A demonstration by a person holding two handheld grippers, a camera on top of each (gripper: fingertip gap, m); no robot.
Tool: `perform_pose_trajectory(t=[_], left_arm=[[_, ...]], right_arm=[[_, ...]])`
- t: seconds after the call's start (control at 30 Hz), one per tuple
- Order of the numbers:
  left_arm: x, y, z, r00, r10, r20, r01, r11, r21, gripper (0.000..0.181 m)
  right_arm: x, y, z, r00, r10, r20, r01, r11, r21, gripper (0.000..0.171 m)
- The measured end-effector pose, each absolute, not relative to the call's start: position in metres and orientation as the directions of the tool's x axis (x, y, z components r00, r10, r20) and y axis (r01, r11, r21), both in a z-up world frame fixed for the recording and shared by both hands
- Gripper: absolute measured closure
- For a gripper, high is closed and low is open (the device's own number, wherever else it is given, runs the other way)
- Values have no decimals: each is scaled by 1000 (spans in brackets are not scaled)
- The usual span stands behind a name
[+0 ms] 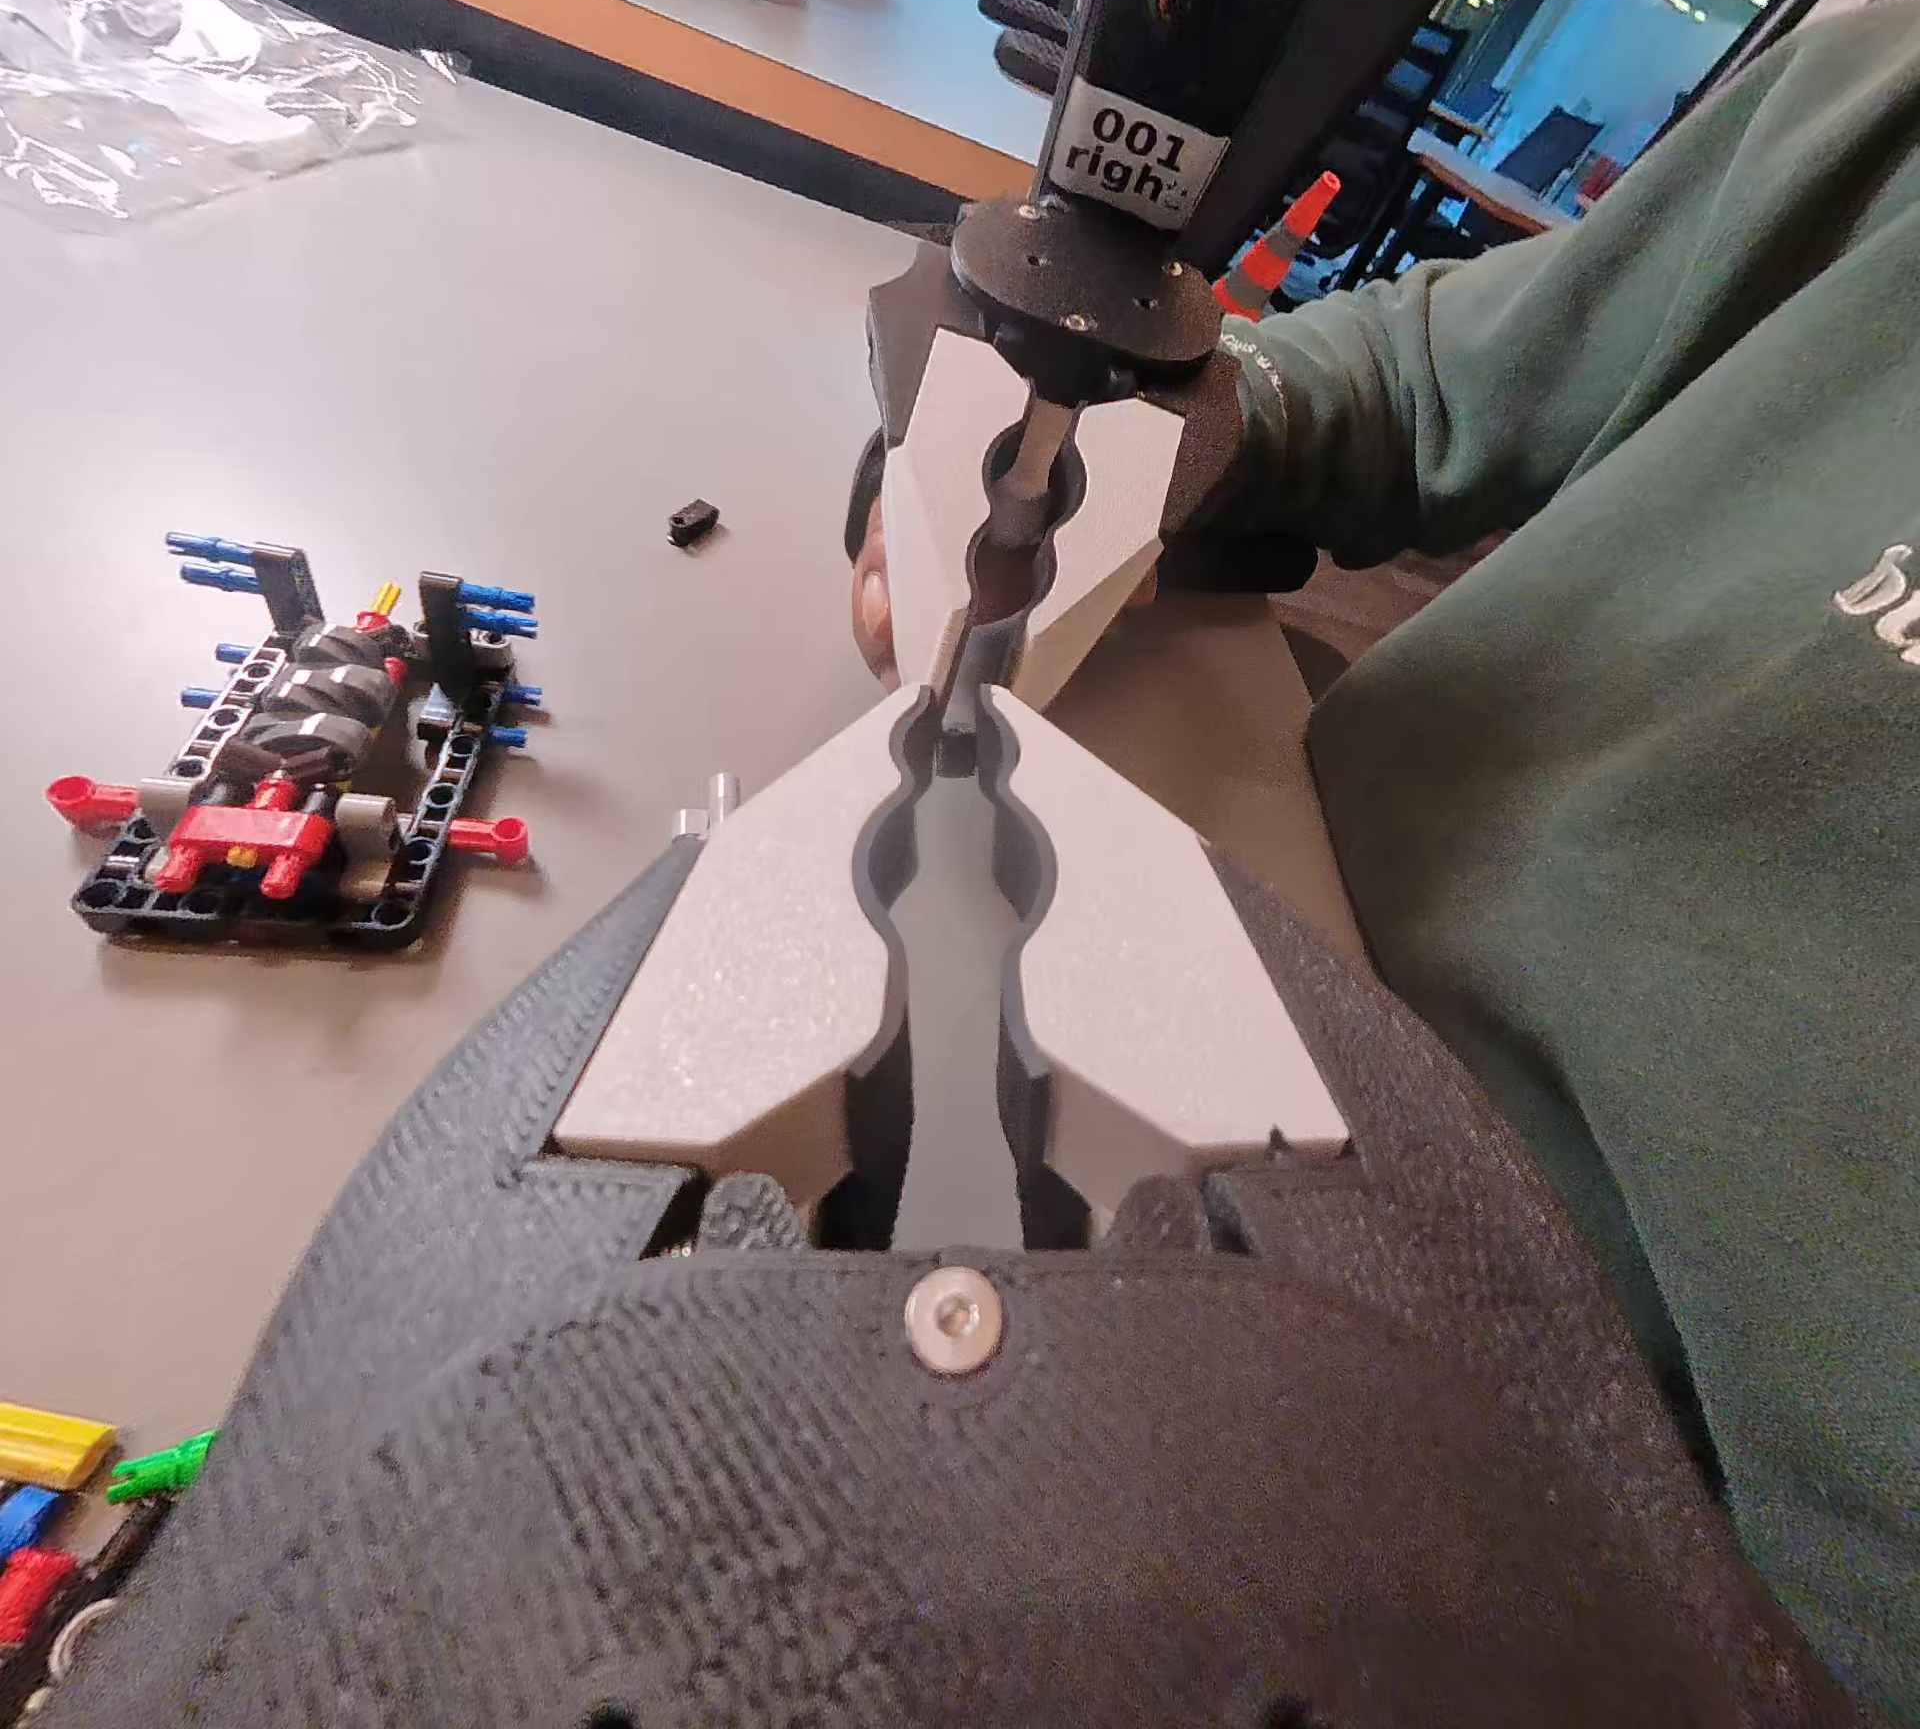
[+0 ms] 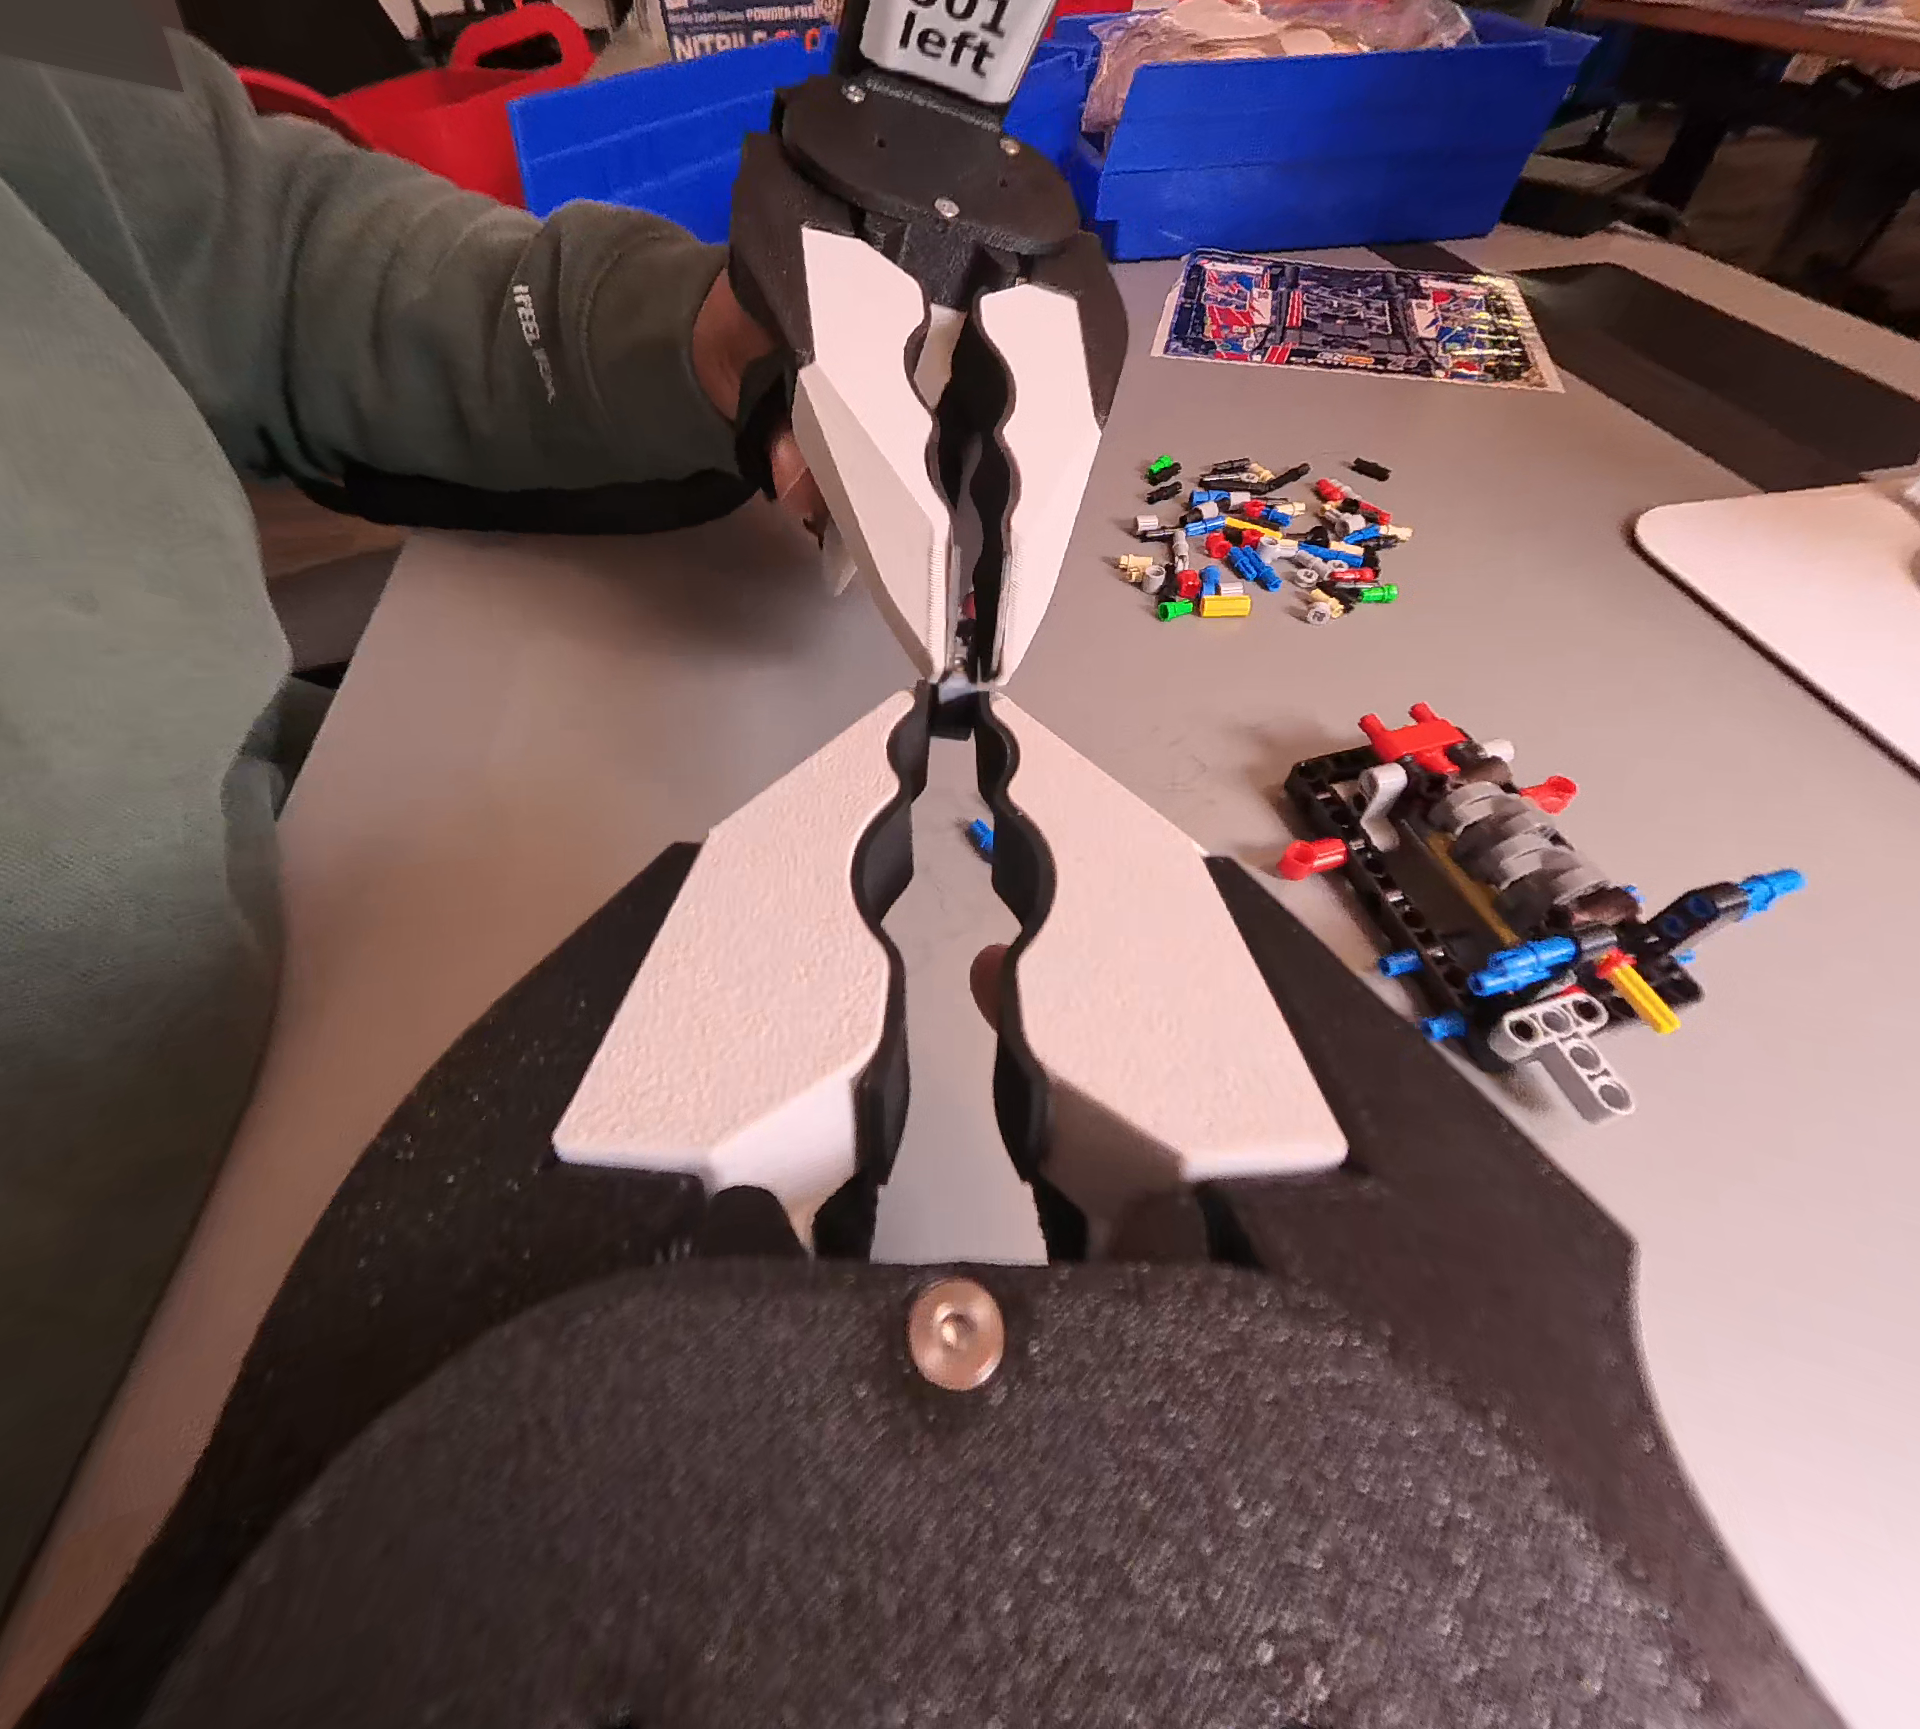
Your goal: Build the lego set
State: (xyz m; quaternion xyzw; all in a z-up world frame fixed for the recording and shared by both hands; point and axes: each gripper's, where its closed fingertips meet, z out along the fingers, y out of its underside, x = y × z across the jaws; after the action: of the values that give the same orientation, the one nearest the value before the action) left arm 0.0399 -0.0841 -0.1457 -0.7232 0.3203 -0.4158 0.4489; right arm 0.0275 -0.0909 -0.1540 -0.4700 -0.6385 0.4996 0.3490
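Left gripper (image 1: 951, 723) and right gripper (image 2: 954, 705) meet tip to tip above the table (image 2: 582, 744), each clamped on a small dark piece (image 1: 954, 749). Lego assembly (image 2: 1475, 890) lies right of the right gripper; loose parts pile (image 2: 1262, 547) beyond. Farthest, a blue bin (image 2: 1340, 121) holds plastic bags (image 2: 1278, 12).

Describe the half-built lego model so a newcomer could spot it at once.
On the grey table, past the scattered pile of small loose pieces, lies the half-built model. It is the only joined-up piece: a flat black frame with red parts at one end, blue pins sticking out, and a yellow rod.
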Motion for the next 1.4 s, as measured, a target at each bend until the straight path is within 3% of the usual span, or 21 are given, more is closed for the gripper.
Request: perform_pose_trajectory(t=[0.43,0.6,0.87,0.97,1.07,1.23,1.4], left_arm=[[16,-71,-131,468,-790,396,63,-418,-906,179],[23,-78,-136,416,-804,425,48,-447,-893,168],[39,-82,-132,377,-809,452,79,-458,-886,175],[37,-77,-130,365,-748,555,151,-541,-828,176],[32,-67,-132,360,-621,696,264,-648,-715,176],[19,-54,-142,376,-448,811,386,-720,-577,176],[14,-48,-148,363,-383,849,439,-734,-518,176]], right_arm=[[29,-81,-147,-299,946,-126,226,-58,-972,166],[31,-82,-138,-320,931,-174,189,-117,-975,165],[31,-87,-136,-353,904,-240,192,-181,-965,165],[31,-84,-135,-346,900,-266,186,-212,-959,165],[34,-80,-135,-362,888,-283,201,-222,-954,151],[33,-68,-146,-294,940,-176,224,-111,-968,151],[18,-62,-157,-181,979,97,246,141,-959,153]])
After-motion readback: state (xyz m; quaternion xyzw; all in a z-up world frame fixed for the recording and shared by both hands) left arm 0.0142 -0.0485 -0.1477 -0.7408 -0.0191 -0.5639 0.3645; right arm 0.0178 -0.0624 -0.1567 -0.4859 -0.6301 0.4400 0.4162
